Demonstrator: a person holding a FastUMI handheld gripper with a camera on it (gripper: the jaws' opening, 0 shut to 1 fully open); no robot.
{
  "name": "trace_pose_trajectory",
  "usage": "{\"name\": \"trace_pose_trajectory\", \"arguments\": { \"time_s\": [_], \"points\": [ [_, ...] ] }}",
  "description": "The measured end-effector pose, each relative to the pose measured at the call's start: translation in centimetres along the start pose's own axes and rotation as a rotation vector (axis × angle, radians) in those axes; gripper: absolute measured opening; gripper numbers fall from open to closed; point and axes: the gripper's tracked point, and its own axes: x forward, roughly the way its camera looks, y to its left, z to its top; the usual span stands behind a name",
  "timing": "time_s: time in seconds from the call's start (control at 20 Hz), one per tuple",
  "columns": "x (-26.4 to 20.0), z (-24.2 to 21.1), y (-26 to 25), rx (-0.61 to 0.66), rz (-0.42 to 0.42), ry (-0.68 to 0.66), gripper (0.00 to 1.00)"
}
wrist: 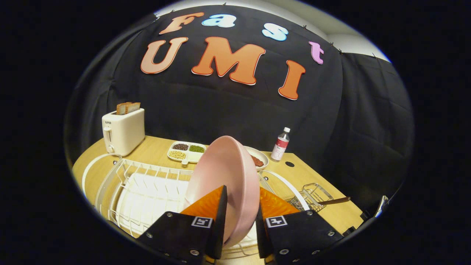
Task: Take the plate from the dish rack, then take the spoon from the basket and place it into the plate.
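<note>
A pink plate [224,173] stands on edge between my fingers, above the white wire dish rack [147,191]. My gripper [241,206] is shut on the plate, one finger pressing each face near its lower rim. To the right, beyond the fingers, a small wire basket [312,195] sits on the wooden table [316,176] with a brown-handled spoon [333,201] lying in it, the handle sticking out to the right.
A white toaster [123,130] with bread slices stands at the back left. Behind the plate lie a divided dish of beans [186,151] and a bowl with red contents [257,158]. A small bottle [281,144] stands near the back wall.
</note>
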Motion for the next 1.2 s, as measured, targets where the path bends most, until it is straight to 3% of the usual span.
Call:
{"name": "trace_pose_trajectory", "arguments": {
  "time_s": [0.05, 0.3, 1.2],
  "points": [
    [-0.2, 0.3, 0.4, -0.007, 0.003, -0.002, 0.32],
    [-1.1, 2.6, 1.5, -0.083, -0.002, -0.059, 0.23],
    [-1.7, 5.4, 0.0, -0.078, -0.005, -0.107, 0.22]
  ]
}}
